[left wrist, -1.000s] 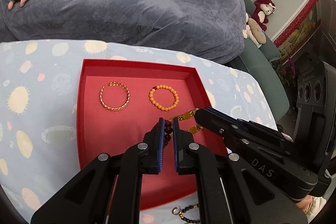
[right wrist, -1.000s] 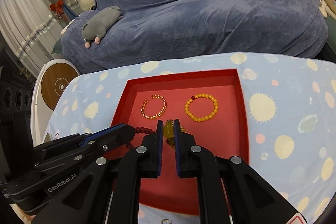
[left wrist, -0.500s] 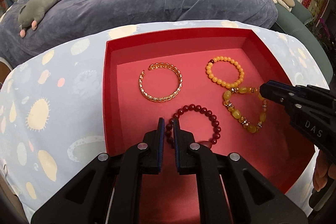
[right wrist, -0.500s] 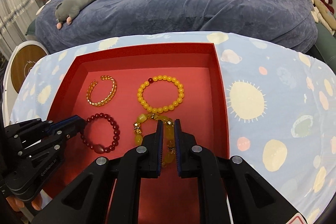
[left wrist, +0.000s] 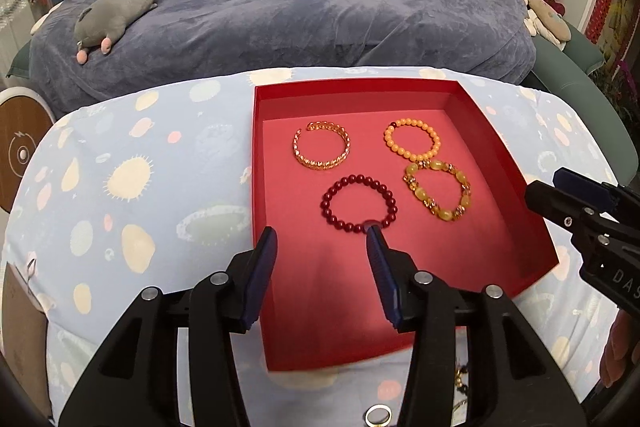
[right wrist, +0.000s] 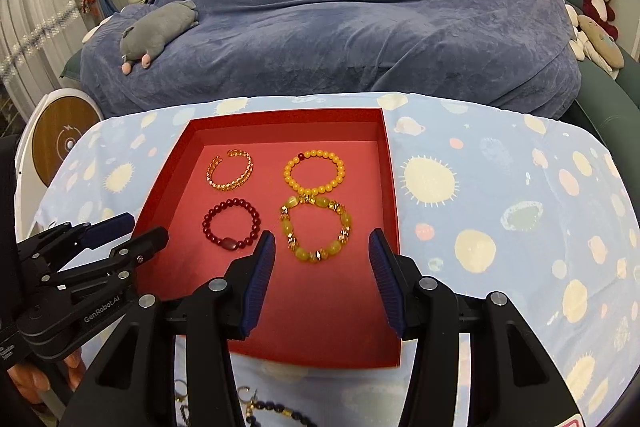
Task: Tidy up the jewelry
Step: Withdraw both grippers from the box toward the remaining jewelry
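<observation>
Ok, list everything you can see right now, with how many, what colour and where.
red tray: 1, red, on tablecloth
gold cuff bracelet: 1, gold, tray back left
orange bead bracelet: 1, orange, tray back right
dark red bead bracelet: 1, tray front left
yellow stone bracelet: 1, yellow, tray front right
tablecloth: 1, pale blue, planet print
grey plush: 1, on blue blanket
left gripper: open
right gripper: open

The left gripper (left wrist: 322, 241) hovers with its fingers (left wrist: 264, 255) spread wide, holding nothing. The right gripper (right wrist: 321, 243) at its 3 o'clock is likewise parted and unladen.
</observation>
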The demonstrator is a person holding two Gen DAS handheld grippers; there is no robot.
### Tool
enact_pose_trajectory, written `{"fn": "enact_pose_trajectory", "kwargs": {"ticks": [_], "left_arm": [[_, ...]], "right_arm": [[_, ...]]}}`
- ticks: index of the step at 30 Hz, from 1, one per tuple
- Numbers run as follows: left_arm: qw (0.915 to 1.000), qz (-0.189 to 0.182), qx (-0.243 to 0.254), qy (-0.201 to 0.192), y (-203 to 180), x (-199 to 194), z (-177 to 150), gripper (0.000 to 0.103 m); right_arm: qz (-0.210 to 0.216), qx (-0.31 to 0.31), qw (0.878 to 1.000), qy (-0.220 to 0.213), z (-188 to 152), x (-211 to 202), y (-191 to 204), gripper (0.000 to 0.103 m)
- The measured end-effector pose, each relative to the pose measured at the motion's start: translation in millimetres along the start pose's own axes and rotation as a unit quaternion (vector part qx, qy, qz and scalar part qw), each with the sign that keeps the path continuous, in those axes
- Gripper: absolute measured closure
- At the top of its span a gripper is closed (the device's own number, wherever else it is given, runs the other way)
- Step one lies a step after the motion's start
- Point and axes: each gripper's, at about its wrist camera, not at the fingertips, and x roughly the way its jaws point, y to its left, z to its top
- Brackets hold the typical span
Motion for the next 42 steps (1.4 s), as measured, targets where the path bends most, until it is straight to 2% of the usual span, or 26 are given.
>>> {"fn": "enact_pose_trajectory", "kwargs": {"ticks": [6,16,18,19,22,25,34,39,42], "left_arm": [[0.9999,-0.002,-0.008,0.009,-5.1,-30.9,-42.4,0.058],[0.9989,-0.013,-0.011,0.043,-19.7,-54.1,-114.4,0.058],[0.9986,-0.018,-0.006,0.049,-24.2,-56.1,-127.2,0.056],[0.9985,-0.019,-0.003,0.052,-26.6,-56.8,-132.7,0.052],[0.9982,-0.022,0.005,0.055,-33.1,-58.4,-148.2,0.051],[0.9975,-0.021,-0.001,0.067,-35.9,-53.8,-155.8,0.051],[0.9972,-0.008,-0.022,0.072,-34.9,-44.2,-161.7,0.051],[0.9967,-0.020,-0.034,0.071,-33.0,-40.1,-158.9,0.051],[0.9964,-0.029,-0.033,0.072,-34.7,-36.1,-157.7,0.057]], "right_arm": [[-0.009,-0.006,1.000,0.011,-43.7,-30.5,4.3,0.055],[-0.017,0.015,0.998,0.055,-117.9,-47.9,-2.2,0.055],[-0.019,0.017,0.998,0.063,-129.6,-49.9,-3.0,0.055],[-0.019,0.019,0.997,0.067,-134.8,-50.8,-3.9,0.055],[-0.021,0.026,0.997,0.076,-148.0,-53.8,-6.7,0.055],[-0.021,0.034,0.996,0.081,-157.1,-56.5,-8.9,0.055],[-0.021,0.038,0.995,0.089,-171.4,-58.4,-9.8,0.055],[-0.019,0.036,0.995,0.089,-172.4,-58.5,-8.2,0.055],[-0.020,0.036,0.995,0.088,-172.6,-58.6,-8.0,0.055]]}}
